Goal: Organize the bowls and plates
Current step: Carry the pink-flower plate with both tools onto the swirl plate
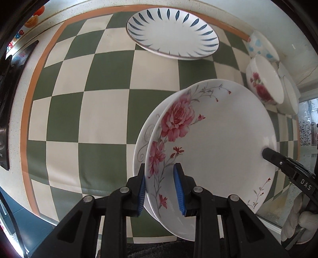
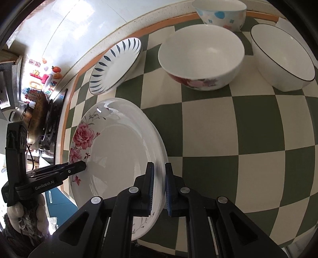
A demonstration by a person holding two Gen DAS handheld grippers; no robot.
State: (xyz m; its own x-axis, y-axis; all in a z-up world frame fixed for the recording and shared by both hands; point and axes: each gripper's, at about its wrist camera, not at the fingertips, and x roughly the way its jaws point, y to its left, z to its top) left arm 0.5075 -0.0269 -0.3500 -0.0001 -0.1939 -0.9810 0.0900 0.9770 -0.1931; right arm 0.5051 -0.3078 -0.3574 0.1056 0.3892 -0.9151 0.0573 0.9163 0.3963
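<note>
The left tongs [image 1: 160, 190] close over the near rim of the rose plate [image 1: 214, 139], one pad on each face, while the right tongs [image 2: 159, 188] pinch its opposite rim. The plate rides tilted on a second plate [image 1: 142, 142], seemingly just touching it, above the checkered bench [image 1: 103, 111]. Beyond stand the blue-leaf plate [image 1: 173, 31], a rose bowl [image 2: 200, 57], a black-rimmed bowl [image 2: 282, 57] and a blue-spotted bowl [image 2: 220, 13]

The lower plate [image 1: 143, 137] under my rose plate [image 1: 214, 142] is mostly hidden; the black-rimmed bowl [image 1: 291, 97] is perhaps half covered.
</note>
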